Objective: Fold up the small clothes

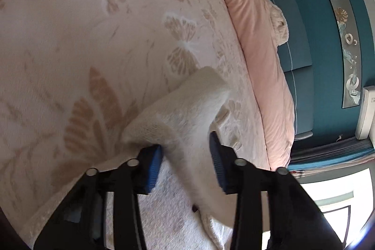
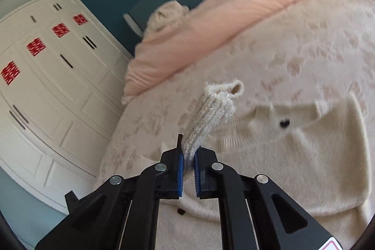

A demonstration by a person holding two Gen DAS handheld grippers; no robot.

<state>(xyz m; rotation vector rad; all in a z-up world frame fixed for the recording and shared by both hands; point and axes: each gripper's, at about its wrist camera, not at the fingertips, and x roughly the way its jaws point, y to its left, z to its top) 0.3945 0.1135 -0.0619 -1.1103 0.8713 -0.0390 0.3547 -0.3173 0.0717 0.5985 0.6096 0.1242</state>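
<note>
A small cream fluffy knit garment (image 2: 304, 144) with black buttons lies on the bed. My right gripper (image 2: 188, 161) is shut on its ribbed cuff (image 2: 211, 114), holding the sleeve up above the garment's body. In the left wrist view my left gripper (image 1: 186, 151) is open, its blue pads (image 1: 154, 163) standing on either side of a cream sleeve (image 1: 187, 104) that runs between them. The pads do not press on the cloth.
The bed has a cream blanket with tan butterflies and leaves (image 1: 93, 39). A rolled pink duvet (image 1: 262, 76) lies along the teal headboard (image 1: 297, 48). A white wardrobe (image 2: 46, 86) stands beyond the bed's left side.
</note>
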